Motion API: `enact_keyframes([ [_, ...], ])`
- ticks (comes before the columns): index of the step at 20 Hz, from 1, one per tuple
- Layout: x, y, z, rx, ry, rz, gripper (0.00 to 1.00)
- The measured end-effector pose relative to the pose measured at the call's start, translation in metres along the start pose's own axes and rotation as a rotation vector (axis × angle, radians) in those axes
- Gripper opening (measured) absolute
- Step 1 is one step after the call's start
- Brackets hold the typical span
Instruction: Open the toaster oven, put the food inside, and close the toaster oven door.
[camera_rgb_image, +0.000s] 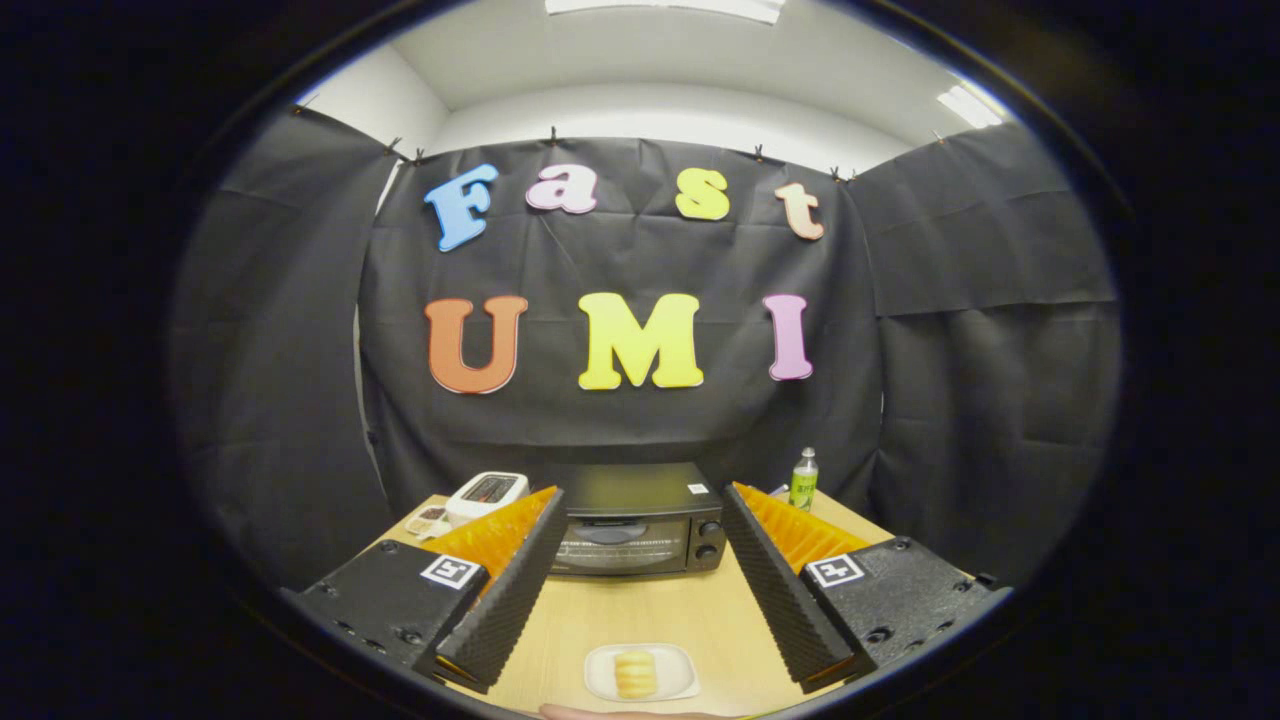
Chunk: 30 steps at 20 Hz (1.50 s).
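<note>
The jaws (640, 545) gape wide and empty, framing the closed toaster oven (636, 520) mid-frame, food (636, 673) at bottom centre.

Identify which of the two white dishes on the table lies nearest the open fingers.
The small white plate carrying the yellow food, lying between the hand-held gripper fingers. The other white dish sits farther off, beside the toaster oven.

Recording booth, black cloth walls (990, 400), wooden table (650, 610), ceiling lights (968, 106)
</note>
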<state>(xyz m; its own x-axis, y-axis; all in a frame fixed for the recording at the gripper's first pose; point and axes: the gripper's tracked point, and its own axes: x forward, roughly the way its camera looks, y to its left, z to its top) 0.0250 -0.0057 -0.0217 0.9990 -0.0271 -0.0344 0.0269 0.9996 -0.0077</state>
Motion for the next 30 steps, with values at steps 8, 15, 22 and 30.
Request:
enact_keyframes([
  [8, 0.108, 0.042, -0.039, -0.017, 0.062, 0.089, 1.0],
  [15, 0.226, 0.063, -0.077, -0.079, 0.016, 0.066, 1.0],
  [22, 0.298, 0.056, -0.137, -0.122, 0.113, 0.033, 1.0],
  [30, 0.299, 0.057, -0.156, -0.013, 0.169, 0.066, 1.0],
])
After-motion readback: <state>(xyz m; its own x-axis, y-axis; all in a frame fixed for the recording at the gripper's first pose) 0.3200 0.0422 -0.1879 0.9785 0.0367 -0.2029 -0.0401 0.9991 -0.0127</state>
